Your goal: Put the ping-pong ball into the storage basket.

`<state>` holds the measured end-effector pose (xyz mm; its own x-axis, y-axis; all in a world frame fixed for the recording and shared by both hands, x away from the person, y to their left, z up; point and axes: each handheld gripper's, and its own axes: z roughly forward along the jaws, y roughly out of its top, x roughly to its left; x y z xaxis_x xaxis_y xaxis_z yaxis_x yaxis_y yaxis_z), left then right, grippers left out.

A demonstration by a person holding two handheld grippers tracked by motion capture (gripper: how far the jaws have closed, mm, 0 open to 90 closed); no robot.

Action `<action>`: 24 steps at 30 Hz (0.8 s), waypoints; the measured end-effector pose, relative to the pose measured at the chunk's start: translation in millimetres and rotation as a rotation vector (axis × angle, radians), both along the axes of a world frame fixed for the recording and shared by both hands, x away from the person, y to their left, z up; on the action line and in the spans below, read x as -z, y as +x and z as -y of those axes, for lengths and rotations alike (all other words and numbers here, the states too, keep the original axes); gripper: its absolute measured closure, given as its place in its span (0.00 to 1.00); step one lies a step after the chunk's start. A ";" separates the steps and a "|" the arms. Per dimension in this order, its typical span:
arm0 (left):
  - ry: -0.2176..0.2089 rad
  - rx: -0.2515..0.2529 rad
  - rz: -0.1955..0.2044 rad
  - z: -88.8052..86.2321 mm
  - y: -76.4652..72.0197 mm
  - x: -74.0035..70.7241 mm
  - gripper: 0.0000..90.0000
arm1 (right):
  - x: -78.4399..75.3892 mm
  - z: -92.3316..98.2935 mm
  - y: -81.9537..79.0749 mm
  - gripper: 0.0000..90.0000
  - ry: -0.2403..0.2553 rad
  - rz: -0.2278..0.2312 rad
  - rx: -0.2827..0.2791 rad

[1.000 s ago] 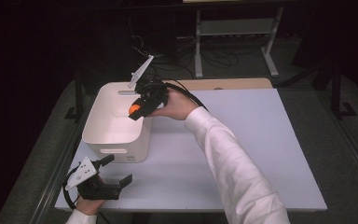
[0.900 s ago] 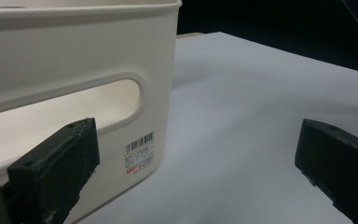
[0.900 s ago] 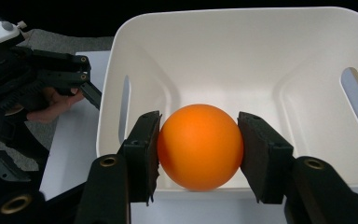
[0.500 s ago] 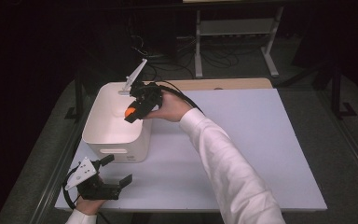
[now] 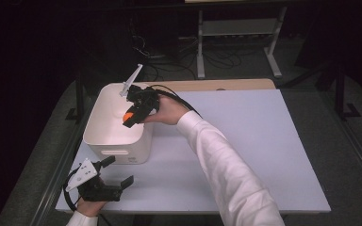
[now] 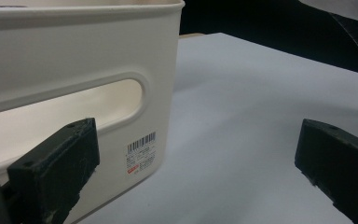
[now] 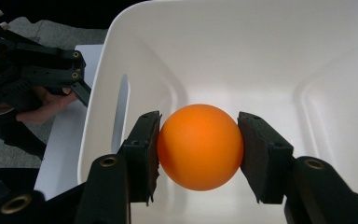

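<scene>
**Fingers clamped on orange ball over white bin**

Fingers (image 7: 142,154) of the right gripper (image 7: 198,154) grasp an orange ball (image 7: 199,146), one dark pad pressed on each side of it. Ball sits between the pads, above the inside of a white plastic bin (image 7: 261,56), clear of the bin floor. From the high view the ball (image 5: 128,117) shows as a small orange spot under the right gripper (image 5: 134,113), which hangs over the bin's open top near its far right corner. Right hand (image 5: 162,110) wraps the gripper body; a white sleeve (image 5: 226,169) runs diagonally back across the bench (image 5: 264,141).

Bin (image 5: 115,129) stands at the left part of the bench, slot handle in its near wall. In the left gripper view, the same wall is close up, with the handle slot (image 6: 70,107) and a barcode label (image 6: 141,151) low near the corner.

Left gripper (image 5: 115,176) lies low on the bench's near left corner, just in front of the bin, held by the left hand (image 5: 92,205). Its fingers (image 6: 56,172) stand released, wide apart, nothing between them but bare bench surface. Grey three-cornered plate (image 5: 82,172) on top of it.

Beyond the bench: dark floor, cables, a metal stand (image 5: 238,28).
</scene>
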<state>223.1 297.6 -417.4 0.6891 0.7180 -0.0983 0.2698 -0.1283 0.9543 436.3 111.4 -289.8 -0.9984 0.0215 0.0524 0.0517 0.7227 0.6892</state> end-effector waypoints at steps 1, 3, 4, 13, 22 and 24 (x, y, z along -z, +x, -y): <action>-0.001 0.000 0.000 0.1 0.0 0.0 0.00 | 1.1 -1.1 0.3 0.55 -0.004 -0.001 -0.001; 0.000 0.000 -0.001 0.0 0.1 0.0 0.00 | 3.3 -3.4 0.7 0.55 -0.007 -0.001 -0.004; -0.001 -0.001 -0.002 0.0 0.0 0.0 0.00 | 4.3 -4.5 0.9 0.55 -0.009 -0.004 -0.006; 0.000 0.002 -0.002 0.4 0.4 0.1 0.00 | 9.4 -13.2 -0.8 0.55 -0.023 -0.021 -0.025; 0.000 0.003 -0.002 0.4 0.3 0.1 0.00 | 7.9 -10.2 -2.4 0.23 -0.034 -0.006 0.024; -0.002 0.004 -0.002 0.6 0.4 0.2 0.00 | 6.9 -7.5 -2.3 0.16 -0.041 -0.015 0.040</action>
